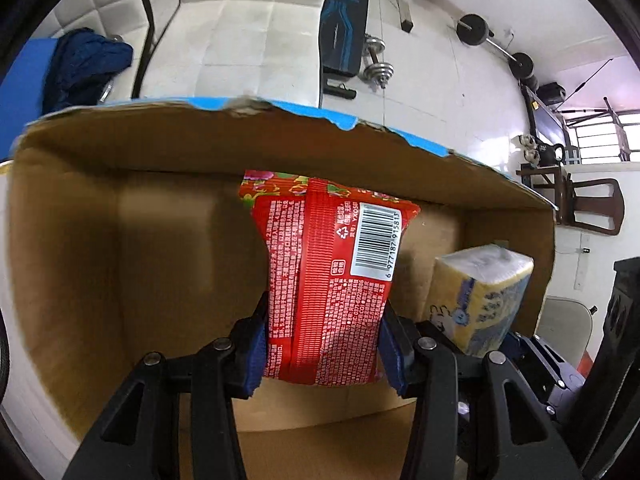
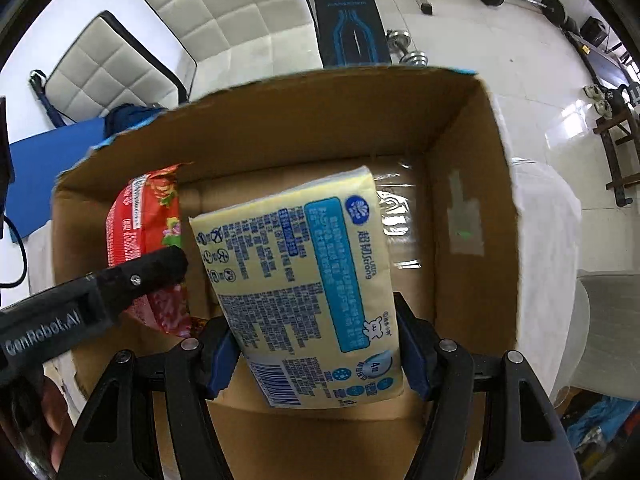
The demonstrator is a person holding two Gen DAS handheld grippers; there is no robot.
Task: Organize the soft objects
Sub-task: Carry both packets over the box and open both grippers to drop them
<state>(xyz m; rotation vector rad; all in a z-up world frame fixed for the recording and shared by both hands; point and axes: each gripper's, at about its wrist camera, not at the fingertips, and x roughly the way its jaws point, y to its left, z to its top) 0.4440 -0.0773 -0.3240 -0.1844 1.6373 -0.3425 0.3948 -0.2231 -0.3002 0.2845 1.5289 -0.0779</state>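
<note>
Cardboard box (image 2: 472,208) sits below both packs. Left hand-held gripper (image 1: 322,354) pinches red pack (image 1: 328,280); right hand-held gripper (image 2: 316,364) pinches yellow tissue pack (image 2: 304,280). Long axes point into box; both equally near.

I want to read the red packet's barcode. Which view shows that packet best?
The left wrist view: the red packet faces the camera, barcode plain, clamped in the left gripper. The right wrist view shows only its edge, partly hidden.

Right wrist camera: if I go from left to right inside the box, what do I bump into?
Left gripper → red pack → yellow pack → box wall.
</note>
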